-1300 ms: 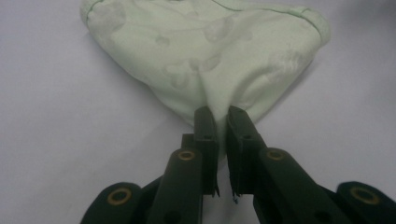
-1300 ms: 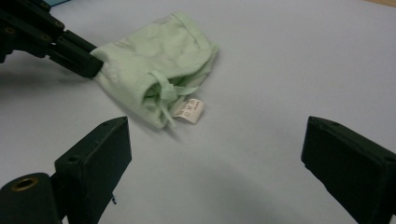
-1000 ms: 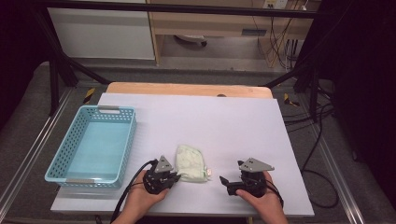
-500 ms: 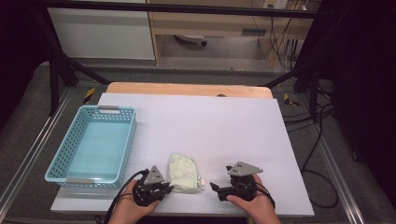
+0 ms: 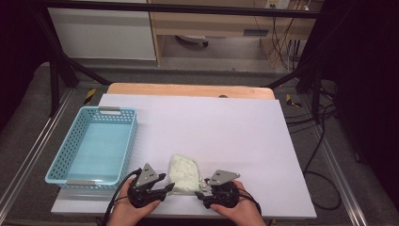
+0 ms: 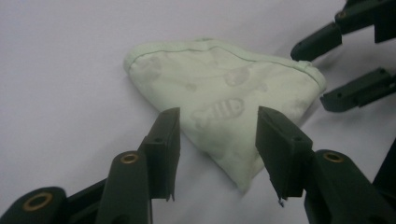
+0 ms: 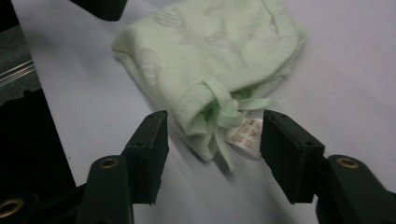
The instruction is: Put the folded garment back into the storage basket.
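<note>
A folded pale-green cloth (image 5: pixel 184 174) with a faint fish print lies near the near edge of a white table top (image 5: pixel 211 127), a little left of the middle. The left gripper (image 5: pixel 162 187) sits just left of the cloth and the right gripper (image 5: pixel 203 192) just right of it, each in a hand coming in from the near side.

In the left gripper view the jaws have just been opening; they stand apart on either side of the cloth's near corner, pads clear of the fabric. In the right gripper view the jaws have just been closing; they flank the tie strings and a small care label (image 7: pixel 246 134), not yet pressing on them.

A light-blue plastic basket (image 5: pixel 128 141) stands at the left of the table, well apart from the cloth. A wooden board edge (image 5: pixel 188 89) shows at the far side. Beyond it are a pale cabinet (image 5: pixel 103 33), dark frame bars and cables (image 5: pixel 282 47) on a grey floor.
</note>
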`<state>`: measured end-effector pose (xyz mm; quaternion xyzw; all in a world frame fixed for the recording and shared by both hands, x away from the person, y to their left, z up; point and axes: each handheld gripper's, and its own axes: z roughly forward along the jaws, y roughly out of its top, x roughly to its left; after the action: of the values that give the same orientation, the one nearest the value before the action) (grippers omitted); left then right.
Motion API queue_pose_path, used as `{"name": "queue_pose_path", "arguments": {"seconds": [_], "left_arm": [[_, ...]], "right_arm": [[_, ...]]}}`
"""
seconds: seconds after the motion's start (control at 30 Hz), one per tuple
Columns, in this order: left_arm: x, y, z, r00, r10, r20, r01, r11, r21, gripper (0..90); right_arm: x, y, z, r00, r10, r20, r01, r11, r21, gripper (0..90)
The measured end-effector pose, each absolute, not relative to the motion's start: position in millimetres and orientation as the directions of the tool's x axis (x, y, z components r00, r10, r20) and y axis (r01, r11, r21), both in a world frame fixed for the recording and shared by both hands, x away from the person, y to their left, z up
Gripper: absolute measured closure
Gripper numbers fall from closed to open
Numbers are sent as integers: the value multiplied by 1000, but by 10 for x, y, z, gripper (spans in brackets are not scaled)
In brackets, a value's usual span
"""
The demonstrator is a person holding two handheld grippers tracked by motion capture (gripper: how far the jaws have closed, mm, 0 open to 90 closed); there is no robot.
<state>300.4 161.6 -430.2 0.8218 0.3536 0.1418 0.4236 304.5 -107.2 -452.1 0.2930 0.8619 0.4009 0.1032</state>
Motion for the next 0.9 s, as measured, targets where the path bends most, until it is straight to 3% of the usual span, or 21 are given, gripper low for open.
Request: {"name": "queue_pose_path", "arguments": {"seconds": [0.2,0.43,0.7,0.9], "left_arm": [[3012,1603,-4272,680,733,-16,434,-385,815,452],[3068,1606,-4203,661,749,-40,438,-342,832,416],[3412,1399,-4017,669,743,-12,444,-387,808,388],[3683,1245,-4164,666,745,-42,501,-404,765,381]], "right_arm": [[3061,-927,-4563,-812,582,32,409,530,743,520],[3023,-904,-4562,-826,563,-20,360,556,749,735],[2978,-938,-4555,-835,550,-9,361,560,746,743],[2962,-942,-4571,-833,554,-8,359,552,752,731]]}}
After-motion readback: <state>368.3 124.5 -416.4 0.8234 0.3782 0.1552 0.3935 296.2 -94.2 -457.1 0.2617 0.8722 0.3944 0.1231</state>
